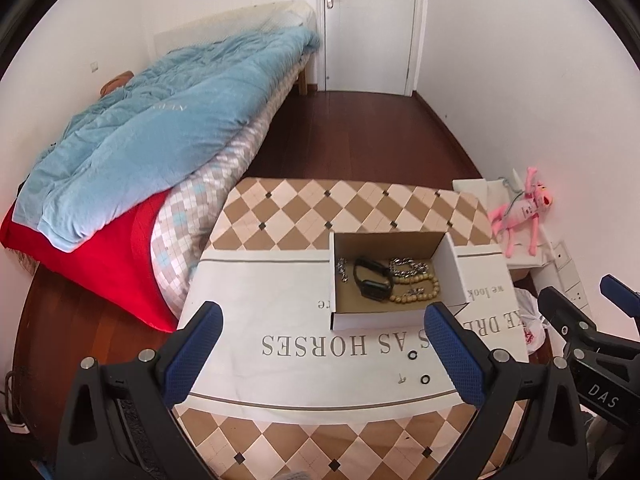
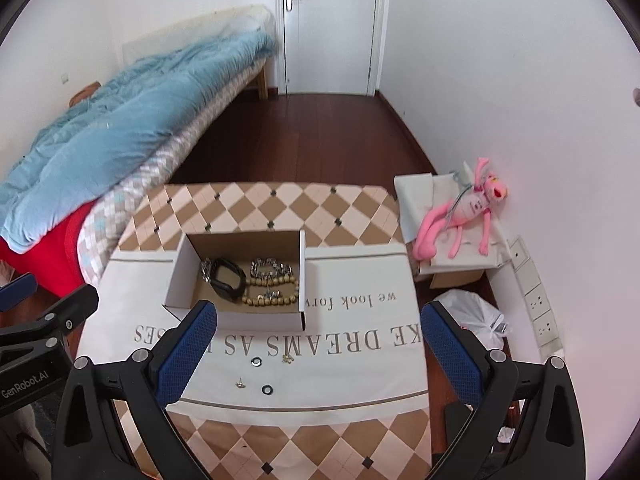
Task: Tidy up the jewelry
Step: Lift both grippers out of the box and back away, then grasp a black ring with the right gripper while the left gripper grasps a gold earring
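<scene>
An open white cardboard box (image 1: pixel 448 276) (image 2: pixel 180 276) sits on a white printed cloth (image 1: pixel 280 300) (image 2: pixel 360 344). It holds a black watch (image 1: pixel 370 280) (image 2: pixel 228 280), a silver chain (image 1: pixel 408 267) (image 2: pixel 272 268) and a wooden bead bracelet (image 1: pixel 416 294) (image 2: pixel 272 298). On the cloth before the box lie two dark rings (image 2: pixel 256 361) (image 2: pixel 267 389) (image 1: pixel 412 355) (image 1: pixel 425 379), a small stud (image 2: pixel 239 383) (image 1: pixel 401 378) and a tiny earring (image 2: pixel 286 358). My left gripper (image 1: pixel 324 356) and right gripper (image 2: pixel 320 356) are both open and empty, held above the table's near side.
The checkered table (image 1: pixel 304 204) stands beside a bed with a blue duvet (image 1: pixel 160 120) and a red blanket (image 1: pixel 116 256). A pink plush toy (image 2: pixel 468 216) lies on a box at the right wall, with a plastic bag (image 2: pixel 476 316) on the floor below.
</scene>
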`<state>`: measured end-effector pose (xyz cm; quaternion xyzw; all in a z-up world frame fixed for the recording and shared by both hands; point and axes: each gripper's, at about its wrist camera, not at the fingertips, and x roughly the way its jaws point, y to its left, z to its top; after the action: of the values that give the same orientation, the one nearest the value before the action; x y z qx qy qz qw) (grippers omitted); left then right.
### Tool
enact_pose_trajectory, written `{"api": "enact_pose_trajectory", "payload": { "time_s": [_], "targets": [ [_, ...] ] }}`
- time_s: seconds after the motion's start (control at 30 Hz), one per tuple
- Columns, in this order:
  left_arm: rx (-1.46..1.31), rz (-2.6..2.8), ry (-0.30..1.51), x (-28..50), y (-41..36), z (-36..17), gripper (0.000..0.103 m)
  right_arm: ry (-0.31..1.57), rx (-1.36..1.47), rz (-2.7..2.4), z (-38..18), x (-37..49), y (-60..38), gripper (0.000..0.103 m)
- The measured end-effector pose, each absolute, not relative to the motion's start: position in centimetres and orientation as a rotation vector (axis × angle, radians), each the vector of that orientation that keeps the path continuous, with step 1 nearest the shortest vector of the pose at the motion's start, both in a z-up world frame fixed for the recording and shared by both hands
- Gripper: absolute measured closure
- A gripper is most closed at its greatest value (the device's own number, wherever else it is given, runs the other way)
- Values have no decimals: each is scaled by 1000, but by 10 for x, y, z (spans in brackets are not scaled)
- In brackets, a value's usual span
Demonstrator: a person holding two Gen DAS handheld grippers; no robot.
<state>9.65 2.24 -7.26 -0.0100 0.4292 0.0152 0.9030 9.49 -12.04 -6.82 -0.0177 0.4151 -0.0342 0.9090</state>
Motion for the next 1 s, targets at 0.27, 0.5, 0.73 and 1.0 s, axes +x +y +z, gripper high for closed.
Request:
{"api": "enact_pose_trajectory", "payload": {
  "time_s": [0.27,0.5,0.73,1.0],
  "targets": [
    [-22,58,874,89,24,-63,0,839,-4,-61,-56,84,-123,0],
    [-3,81,964,87,28,-108,0,973,37,-38,-109,89,-128,0],
    [67,125,1152,91,28,-204,0,1148,49,31,-212,96,-117,23],
    [76,98,1303,96,27,-273,0,1207,28,77,-276,100,-104,38]
  ]
}}
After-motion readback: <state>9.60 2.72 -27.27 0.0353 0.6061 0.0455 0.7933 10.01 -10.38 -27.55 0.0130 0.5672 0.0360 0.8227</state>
